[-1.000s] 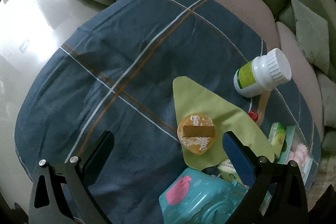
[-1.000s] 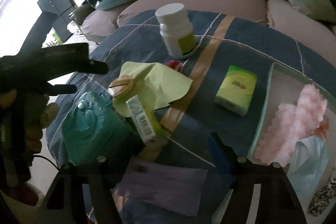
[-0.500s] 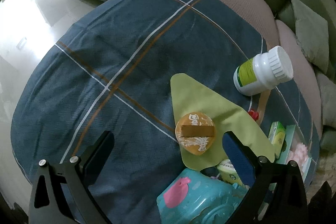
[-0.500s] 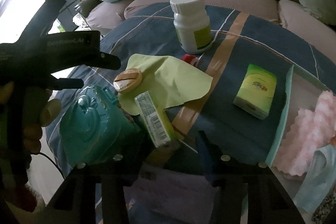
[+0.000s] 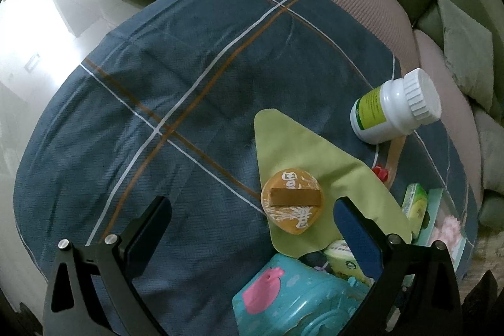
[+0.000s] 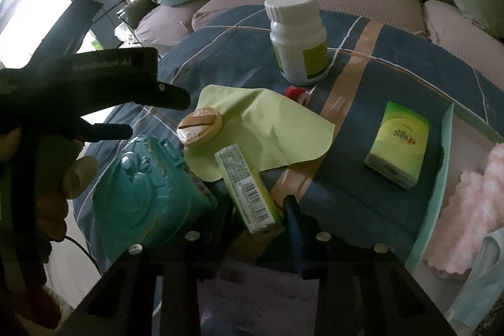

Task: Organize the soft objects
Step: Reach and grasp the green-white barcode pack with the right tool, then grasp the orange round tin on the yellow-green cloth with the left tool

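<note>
My right gripper (image 6: 258,205) points down at a long green tissue pack (image 6: 249,188) that lies tilted against a teal plastic case (image 6: 141,188). Its jaws are closing, with the pack's near end between them and a thin gap still on each side. My left gripper (image 5: 252,207) hangs open above the blue checked cover, with nothing between its fingers. Just ahead of it, a round orange puff (image 5: 293,203) lies on a light green cloth (image 5: 299,153). A second green tissue pack (image 6: 398,144) lies flat to the right.
A white bottle (image 6: 297,40) stands behind the cloth, next to a small red thing (image 6: 294,92). At the right, a pale green tray (image 6: 444,147) holds a pink fluffy cloth (image 6: 472,203). A purple sheet (image 6: 261,298) lies under my right gripper. A sofa curves around the far side.
The right jaws have narrowed from wide apart to close around the long tissue pack, and that gripper has come nearer to it. The left gripper has stayed open and almost still.
</note>
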{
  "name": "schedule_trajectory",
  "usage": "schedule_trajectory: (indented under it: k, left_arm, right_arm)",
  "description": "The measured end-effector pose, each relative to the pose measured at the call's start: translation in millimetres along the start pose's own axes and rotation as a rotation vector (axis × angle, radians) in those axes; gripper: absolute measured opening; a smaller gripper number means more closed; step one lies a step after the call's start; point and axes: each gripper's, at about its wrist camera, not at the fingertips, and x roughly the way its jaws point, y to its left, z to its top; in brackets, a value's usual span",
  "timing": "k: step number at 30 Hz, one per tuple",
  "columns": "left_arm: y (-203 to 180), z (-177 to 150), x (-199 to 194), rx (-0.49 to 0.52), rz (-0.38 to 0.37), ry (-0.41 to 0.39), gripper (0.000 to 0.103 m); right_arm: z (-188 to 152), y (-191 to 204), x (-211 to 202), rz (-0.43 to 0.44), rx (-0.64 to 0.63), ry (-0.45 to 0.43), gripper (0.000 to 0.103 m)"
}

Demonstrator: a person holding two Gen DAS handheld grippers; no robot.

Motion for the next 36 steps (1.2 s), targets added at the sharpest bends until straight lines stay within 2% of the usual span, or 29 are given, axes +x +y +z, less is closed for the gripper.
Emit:
schedule_trajectory:
  k: [20,36]
  left_arm:
    - [-34.6,-8.0,4.8,0.067,0.051,-0.004,0.102]
    - [-60.2,-11.3,-9.0,0.128,0.045,-0.026,0.102]
  right_arm:
    - [-0.2,-20.1,-18.9,-0.002,0.07,-0.027,0.029]
    - [1.4,-45.0,-41.9,-0.002,0.143,-0.072,0.029]
